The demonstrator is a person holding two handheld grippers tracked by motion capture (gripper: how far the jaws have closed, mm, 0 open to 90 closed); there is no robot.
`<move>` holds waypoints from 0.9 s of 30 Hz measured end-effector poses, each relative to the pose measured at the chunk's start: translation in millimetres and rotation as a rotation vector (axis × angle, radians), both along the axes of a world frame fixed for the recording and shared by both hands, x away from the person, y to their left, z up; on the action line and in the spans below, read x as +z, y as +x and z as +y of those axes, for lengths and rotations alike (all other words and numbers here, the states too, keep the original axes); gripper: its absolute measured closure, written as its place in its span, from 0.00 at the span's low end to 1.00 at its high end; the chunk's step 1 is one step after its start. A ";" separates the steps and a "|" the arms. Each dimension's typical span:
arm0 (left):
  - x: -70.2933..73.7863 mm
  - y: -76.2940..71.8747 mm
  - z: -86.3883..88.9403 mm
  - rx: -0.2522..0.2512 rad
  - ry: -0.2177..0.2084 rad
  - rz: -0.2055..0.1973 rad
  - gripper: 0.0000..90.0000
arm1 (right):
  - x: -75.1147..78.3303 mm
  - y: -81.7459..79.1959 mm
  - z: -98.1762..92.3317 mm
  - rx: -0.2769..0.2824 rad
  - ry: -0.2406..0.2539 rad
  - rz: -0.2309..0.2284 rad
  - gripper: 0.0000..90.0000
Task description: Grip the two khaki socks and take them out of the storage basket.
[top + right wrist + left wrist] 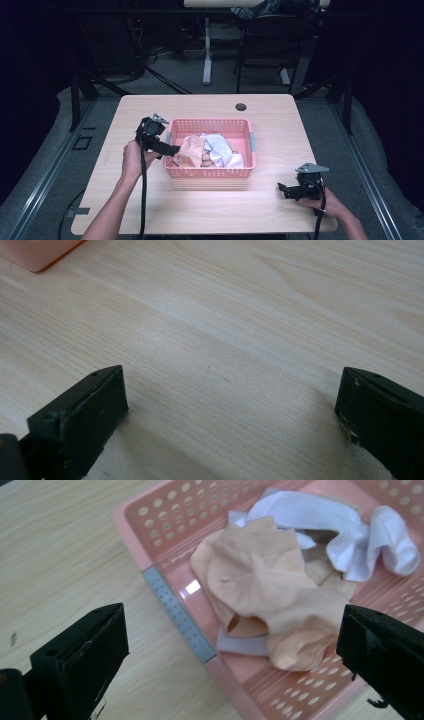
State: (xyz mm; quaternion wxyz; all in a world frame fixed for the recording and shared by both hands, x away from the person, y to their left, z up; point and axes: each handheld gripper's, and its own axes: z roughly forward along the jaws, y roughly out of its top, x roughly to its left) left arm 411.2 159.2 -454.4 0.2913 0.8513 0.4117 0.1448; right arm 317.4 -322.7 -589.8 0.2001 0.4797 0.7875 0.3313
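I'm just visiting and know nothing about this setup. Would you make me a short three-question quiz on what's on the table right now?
1. True or false: the left hand-held gripper is clamped on a sock.
2. Which sock in the pink basket lies nearest the left hand-held gripper? A) white sock B) peach sock C) black sock
3. Fill in: the right hand-held gripper is over bare ____ tabletop.

Key:
1. False; its jaws stand wide apart, holding nothing.
2. B
3. Wooden; it is open, apart from the basket.
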 end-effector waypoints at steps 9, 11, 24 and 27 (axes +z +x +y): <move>-9.4 10.9 -27.2 -0.063 0.030 0.061 0.00 | 0.0 0.0 0.0 0.000 0.000 0.001 0.00; -12.0 11.6 -31.7 -0.074 0.040 0.076 0.00 | 0.0 0.0 0.0 0.000 0.000 0.000 0.00; -29.5 15.2 -40.0 -0.105 0.084 0.179 0.26 | 0.0 0.0 0.0 0.000 0.000 0.001 0.00; -32.9 16.1 -38.7 -0.110 0.071 0.198 0.28 | 0.0 0.0 0.0 0.000 0.000 0.001 0.00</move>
